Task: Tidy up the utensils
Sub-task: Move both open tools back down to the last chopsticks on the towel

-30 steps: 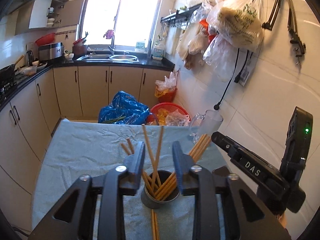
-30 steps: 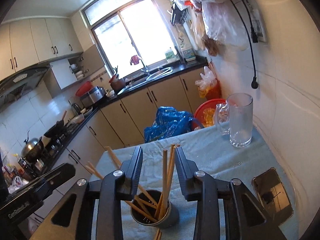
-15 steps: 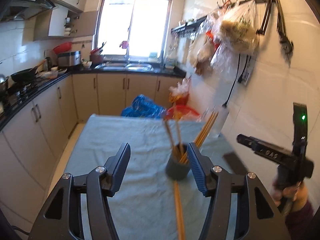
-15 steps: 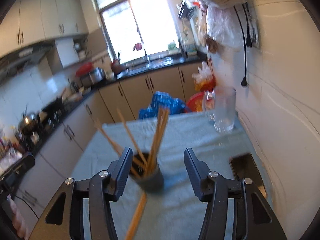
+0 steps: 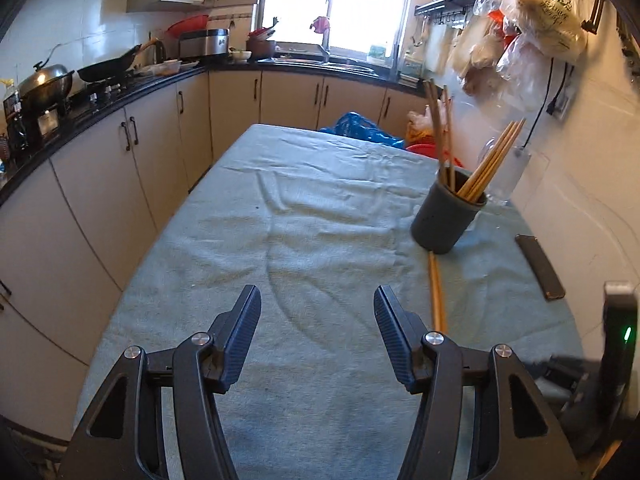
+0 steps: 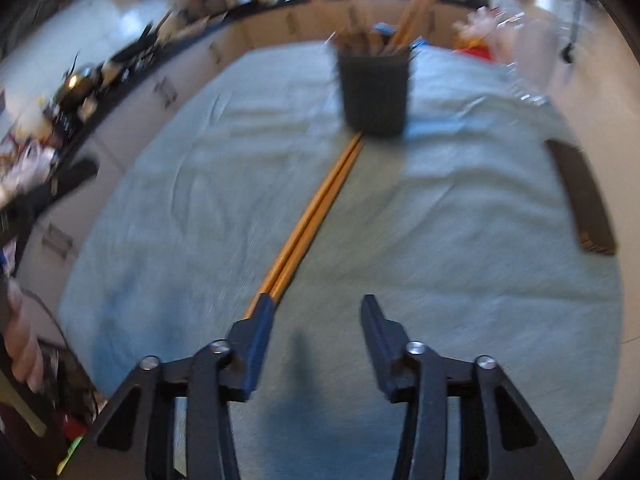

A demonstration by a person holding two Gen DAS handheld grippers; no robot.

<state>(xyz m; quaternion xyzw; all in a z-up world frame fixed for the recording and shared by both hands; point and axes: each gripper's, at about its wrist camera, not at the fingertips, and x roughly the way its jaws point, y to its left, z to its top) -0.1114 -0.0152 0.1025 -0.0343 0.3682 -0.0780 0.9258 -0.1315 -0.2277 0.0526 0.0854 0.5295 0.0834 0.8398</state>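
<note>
Backing both spread, empty grippers, left [image 5: 316,330] and right [image 6: 318,330], away from cup [image 5: 446,216], now lining up pair [image 6: 308,220] lying near.

Daylight pours in through the window [image 5: 332,0] over the sink, so bright that the panes blow out to plain white. The left wrist view is crisp: creases in the cloth on the bench [image 5: 312,216] throw soft shadows, and the tiled wall [image 5: 580,184] glows warm. The right wrist view is smeared by motion blur (the dark utensil cup [image 6: 374,92] worst of all), its colours bluish. Both views bow strongly outward, with black corners ringing the fisheye circle.
</note>
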